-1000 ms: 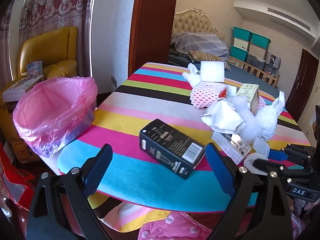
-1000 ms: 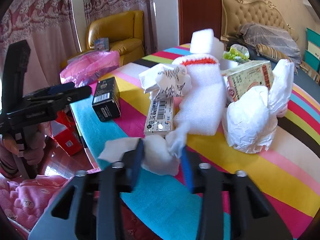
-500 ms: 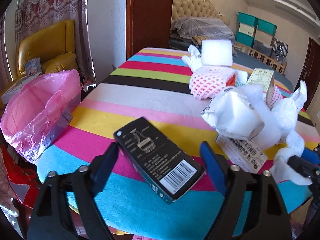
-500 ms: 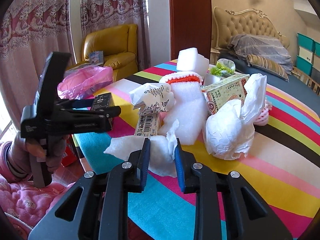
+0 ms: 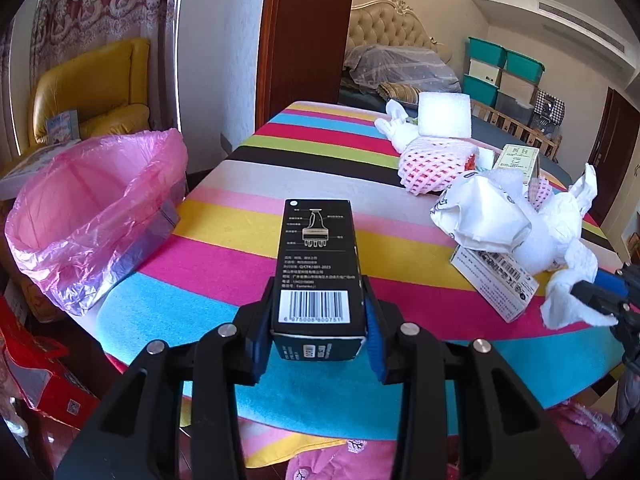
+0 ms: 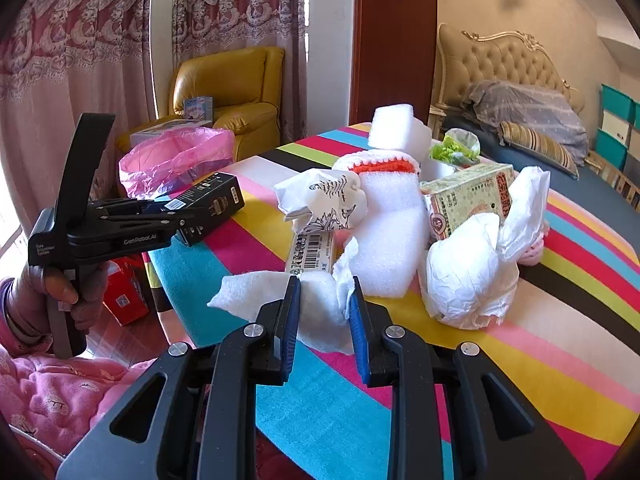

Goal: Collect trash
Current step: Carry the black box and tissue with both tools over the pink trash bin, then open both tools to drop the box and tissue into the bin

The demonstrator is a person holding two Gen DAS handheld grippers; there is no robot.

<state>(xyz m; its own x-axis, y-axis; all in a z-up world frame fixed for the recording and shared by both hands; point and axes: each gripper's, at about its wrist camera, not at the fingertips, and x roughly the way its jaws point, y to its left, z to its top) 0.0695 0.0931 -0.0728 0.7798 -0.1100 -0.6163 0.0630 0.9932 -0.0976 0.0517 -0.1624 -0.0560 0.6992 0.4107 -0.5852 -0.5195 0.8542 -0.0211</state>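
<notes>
1. We judge the collecting barely begun: most trash still sits in a heap on the striped table (image 5: pixel 256 184), and the pink bag (image 5: pixel 92 200) beside its edge looks empty.
2. Our left gripper (image 5: pixel 318 322) pinches the black box (image 5: pixel 316 256), barcode end nearest us.
3. Our right gripper (image 6: pixel 322 316) squeezes a crumpled white tissue (image 6: pixel 316 312) at the near table edge.

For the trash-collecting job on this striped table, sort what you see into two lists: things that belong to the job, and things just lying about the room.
Job: black box in left gripper; tissue in right gripper; pink bin bag; foam block; crumpled paper; green carton.

Lying about: yellow armchair; bed; teal crates; curtains.
</notes>
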